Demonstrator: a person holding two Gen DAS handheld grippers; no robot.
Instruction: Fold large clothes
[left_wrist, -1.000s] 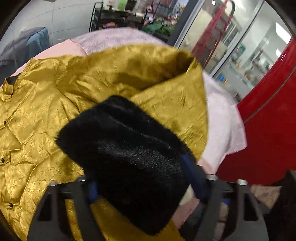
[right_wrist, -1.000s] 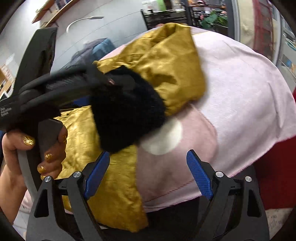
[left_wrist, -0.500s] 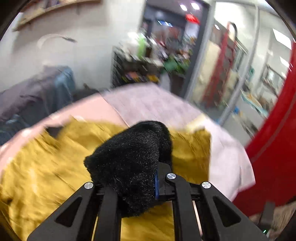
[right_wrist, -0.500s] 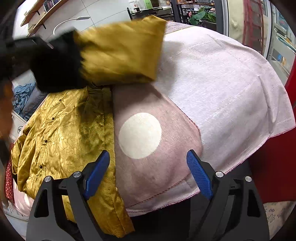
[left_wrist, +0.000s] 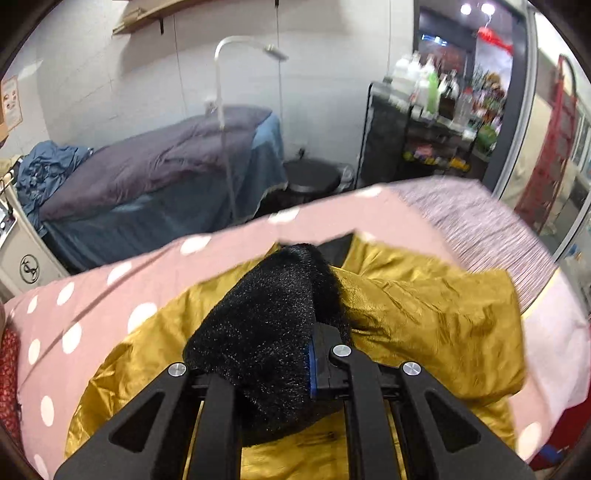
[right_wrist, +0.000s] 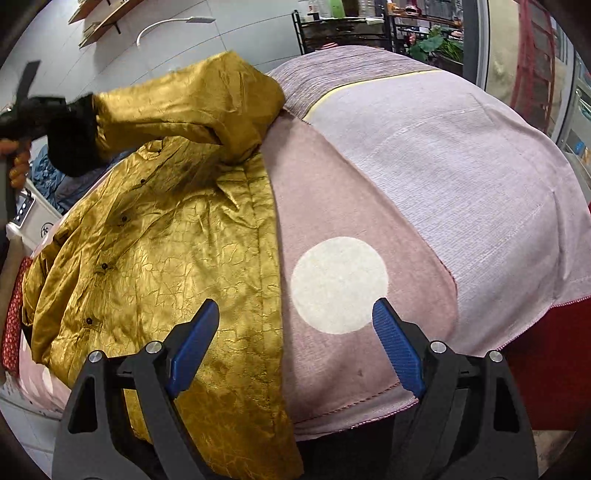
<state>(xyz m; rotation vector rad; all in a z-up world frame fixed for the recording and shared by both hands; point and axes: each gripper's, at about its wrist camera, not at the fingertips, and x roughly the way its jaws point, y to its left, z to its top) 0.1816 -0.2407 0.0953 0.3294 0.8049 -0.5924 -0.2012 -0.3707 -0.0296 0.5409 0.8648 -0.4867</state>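
A gold satin jacket (right_wrist: 159, 266) with black buttons lies spread on a pink cloth with white dots (right_wrist: 332, 229). My left gripper (left_wrist: 258, 365) is shut on the jacket's black furry cuff (left_wrist: 266, 332) and holds the sleeve (right_wrist: 184, 107) lifted across the jacket's upper part. The cuff also shows in the right wrist view (right_wrist: 72, 136), with the left gripper beside it. My right gripper (right_wrist: 295, 347) is open and empty above the jacket's front edge and a white dot (right_wrist: 338, 284).
A pale lilac cloth (right_wrist: 461, 177) covers the table's right side, over a red base (right_wrist: 546, 362). Behind stand a bed with grey and blue covers (left_wrist: 166, 181), a white lamp (left_wrist: 229, 81) and a black shelf with bottles (left_wrist: 424, 122).
My left gripper has carried the cuff and sleeve up and leftward over the jacket's body. My right gripper has stayed open, and the view past it is now uncovered.
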